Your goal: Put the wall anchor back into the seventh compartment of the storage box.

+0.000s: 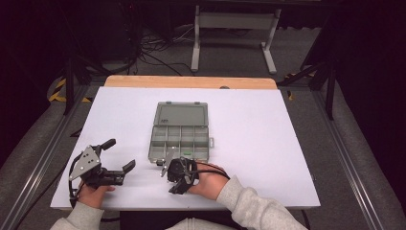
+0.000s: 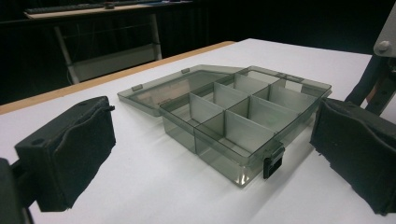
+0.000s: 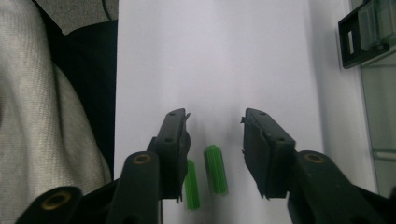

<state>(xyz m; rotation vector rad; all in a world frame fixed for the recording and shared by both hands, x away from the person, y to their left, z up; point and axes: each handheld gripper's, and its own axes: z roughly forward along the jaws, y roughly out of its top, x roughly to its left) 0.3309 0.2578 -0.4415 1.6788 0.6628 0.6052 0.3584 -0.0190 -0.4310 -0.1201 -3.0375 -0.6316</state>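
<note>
Right gripper view: two green wall plugs lying on the white counter (image 3: pixel 210 56), one (image 3: pixel 216 169) in the gap between the jaws, the other (image 3: pixel 191 184) tucked beside and partly under the left jaw. Jaws apart, pads clear of both plugs, so nothing clamped yet. Corner of the compartment box (image 3: pixel 378 70) just off to one side, black latch (image 3: pixel 359 35) showing.

High view: right gripper (image 1: pixel 178 176) hovering low at the near edge of the counter, directly in front of the box (image 1: pixel 180 134), lid flung back flat. Something small and green (image 1: pixel 186 154) visible in a near compartment, too small to identify. Left gripper (image 1: pixel 119 155) parked off to the side, jaws spread wide, holding nothing.

Left gripper view: box (image 2: pixel 233 121) well ahead of the open pads, those compartments in sight looking bare.

Judged progress: early or middle. Lid opened, pick-up lined up but not closed. Left to do: pinching a plug, lifting, dropping into a compartment, same again for the second, probably shutting the lid.
</note>
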